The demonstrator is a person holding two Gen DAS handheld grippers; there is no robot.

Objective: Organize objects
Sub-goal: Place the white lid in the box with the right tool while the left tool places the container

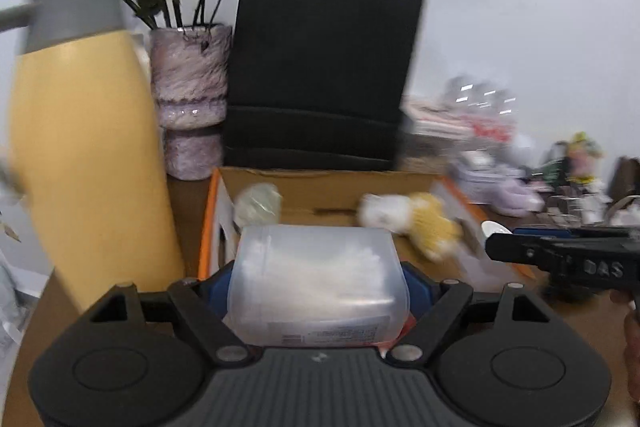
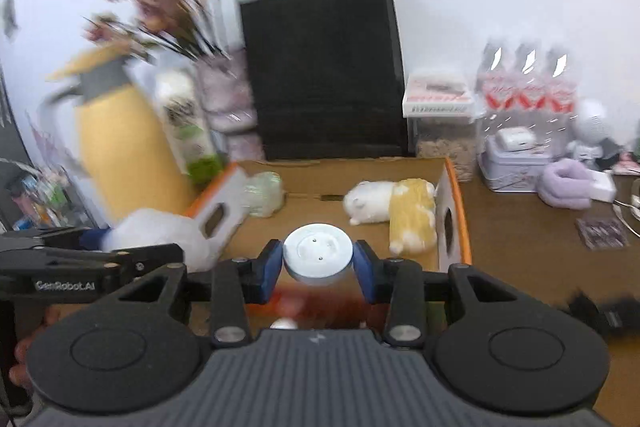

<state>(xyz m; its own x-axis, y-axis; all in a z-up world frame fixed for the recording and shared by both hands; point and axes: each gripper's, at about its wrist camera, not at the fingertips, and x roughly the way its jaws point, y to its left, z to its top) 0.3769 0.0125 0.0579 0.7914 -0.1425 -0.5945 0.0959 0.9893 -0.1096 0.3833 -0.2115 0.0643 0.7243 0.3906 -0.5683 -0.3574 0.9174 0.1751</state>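
My left gripper (image 1: 318, 281) is shut on a translucent plastic tub of cotton swabs (image 1: 318, 275), held in front of the open cardboard box (image 1: 320, 183). My right gripper (image 2: 318, 261) is shut on a white round disc-shaped object (image 2: 318, 253), held over the same cardboard box (image 2: 344, 171). Inside the box lie a white and yellow plush toy (image 2: 394, 213) and a pale green wrapped item (image 2: 264, 195). The plush (image 1: 408, 219) and green item (image 1: 258, 205) also show in the left wrist view. The right gripper's side (image 1: 560, 259) shows at the right of the left wrist view.
A yellow thermos jug (image 1: 88, 155), a pink vase with flowers (image 1: 190, 99) and a black paper bag (image 1: 320, 75) stand behind the box. To the right on the brown table are a tin (image 2: 516, 167), a lilac soft item (image 2: 568, 183), packaged bottles (image 2: 528, 95) and small clutter.
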